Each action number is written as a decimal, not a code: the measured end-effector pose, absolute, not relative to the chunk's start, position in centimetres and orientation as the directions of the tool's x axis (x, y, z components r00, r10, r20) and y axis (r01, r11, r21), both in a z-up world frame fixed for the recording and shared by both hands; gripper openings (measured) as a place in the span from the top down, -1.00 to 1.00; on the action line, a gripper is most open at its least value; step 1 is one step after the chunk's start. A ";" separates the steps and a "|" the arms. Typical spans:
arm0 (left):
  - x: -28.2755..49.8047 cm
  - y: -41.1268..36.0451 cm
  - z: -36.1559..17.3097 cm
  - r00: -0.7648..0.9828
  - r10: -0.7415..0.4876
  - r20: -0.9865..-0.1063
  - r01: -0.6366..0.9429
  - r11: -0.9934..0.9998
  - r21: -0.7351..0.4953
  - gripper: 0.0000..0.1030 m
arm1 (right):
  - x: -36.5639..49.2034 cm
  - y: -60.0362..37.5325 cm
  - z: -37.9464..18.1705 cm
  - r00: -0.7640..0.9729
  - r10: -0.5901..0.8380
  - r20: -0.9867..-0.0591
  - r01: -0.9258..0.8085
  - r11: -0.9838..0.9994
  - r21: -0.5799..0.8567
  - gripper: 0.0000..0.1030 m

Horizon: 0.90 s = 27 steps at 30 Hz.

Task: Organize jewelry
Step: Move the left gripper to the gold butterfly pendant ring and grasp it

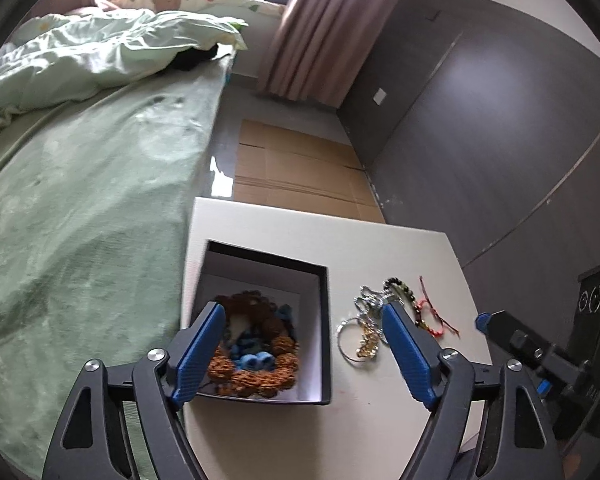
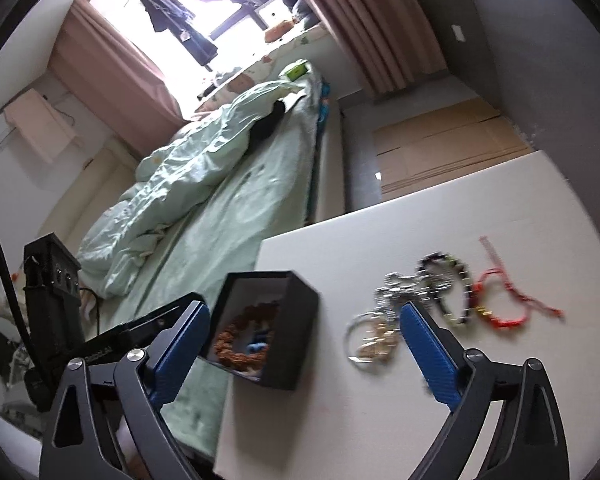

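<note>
A black box (image 1: 325,320) with a white inside stands on the white table (image 1: 380,248). In it lie brown bead bracelets (image 1: 256,376) and blue pieces (image 1: 252,360). My left gripper (image 1: 302,308) hovers open above the box and holds nothing. To the right of the box lie a silver and gold pile of rings and chains (image 1: 360,332), a black bead bracelet (image 1: 400,285) and a red cord bracelet (image 1: 436,322). My right gripper (image 2: 304,308) is wide open and empty, over the table between the box (image 2: 296,320) and the silver pile (image 2: 374,336). The red bracelet (image 2: 504,314) lies farthest right.
A bed with a green sheet (image 1: 100,200) and a crumpled duvet (image 1: 80,48) runs along the table's left edge. Flattened cardboard (image 1: 300,168) covers the floor beyond the table. A grey wall (image 1: 480,120) and a pink curtain (image 1: 320,20) close the right side.
</note>
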State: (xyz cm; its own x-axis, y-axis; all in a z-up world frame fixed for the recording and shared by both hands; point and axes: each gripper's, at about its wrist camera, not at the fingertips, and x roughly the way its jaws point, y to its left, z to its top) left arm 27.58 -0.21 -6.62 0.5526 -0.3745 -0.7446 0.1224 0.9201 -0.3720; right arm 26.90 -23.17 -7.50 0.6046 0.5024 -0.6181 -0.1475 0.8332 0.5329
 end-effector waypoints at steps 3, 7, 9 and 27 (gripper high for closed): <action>27.4 -1.3 -6.8 0.540 -0.381 -0.750 0.148 0.921 -0.361 -0.59 | 26.6 -25.0 -7.4 0.609 0.479 -0.632 -0.123 0.845 0.521 -1.00; 27.2 -2.4 -6.9 0.524 -0.394 -0.755 0.179 0.918 -0.355 -0.59 | 26.1 -27.6 -7.5 0.609 0.471 -0.639 -0.103 0.845 0.525 -1.00; 27.1 -3.0 -7.0 0.517 -0.398 -0.758 0.196 0.917 -0.347 -0.59 | 25.9 -28.6 -7.5 0.602 0.479 -0.639 -0.106 0.841 0.530 -1.00; 26.8 -11.9 -9.8 0.424 -0.357 -0.832 0.331 0.917 -0.224 -0.58 | 24.8 -36.0 -9.8 0.589 0.433 -0.683 0.034 0.830 0.557 -1.00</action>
